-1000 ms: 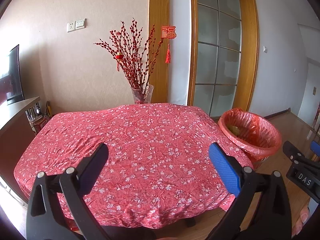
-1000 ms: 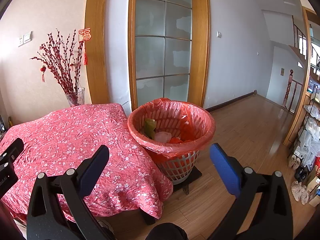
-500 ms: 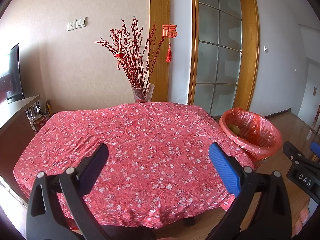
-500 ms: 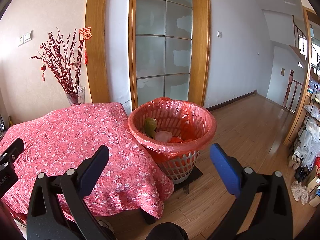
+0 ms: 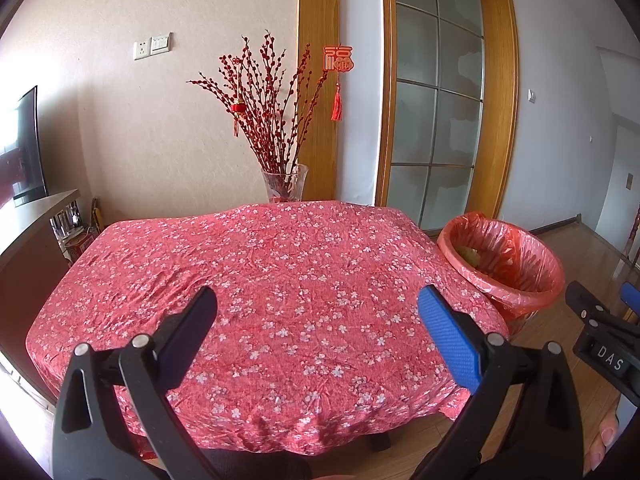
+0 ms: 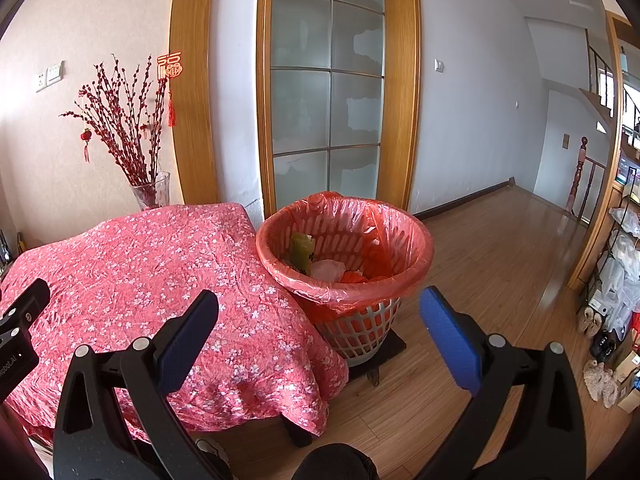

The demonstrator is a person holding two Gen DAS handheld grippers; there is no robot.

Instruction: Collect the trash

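Your left gripper [image 5: 316, 316] was held above the near edge of the table [image 5: 280, 272], jaws wide apart and gripping nothing. The red floral tablecloth [image 5: 256, 248] lay bare across the whole top. Your right gripper [image 6: 318, 322] was held just off the table's right corner, jaws likewise spread and empty, aimed toward the waste basket [image 6: 352, 328].

The basket stood on the wooden floor [image 6: 480, 280] just beside the table's right edge, on a dark base. It was lined with a red plastic bag [image 6: 384, 236] folded over the rim. Inside it you could see the trash: a green wrapper [image 6: 302, 250] standing against the far-left wall, a pale crumpled piece [image 6: 328, 270] next to it, and an orange scrap [image 6: 354, 277] touching that.

A glass vase [image 5: 285, 182] of red branches stood behind the table's far edge, against the wall. In the left view, your right gripper showed at the frame's right edge.
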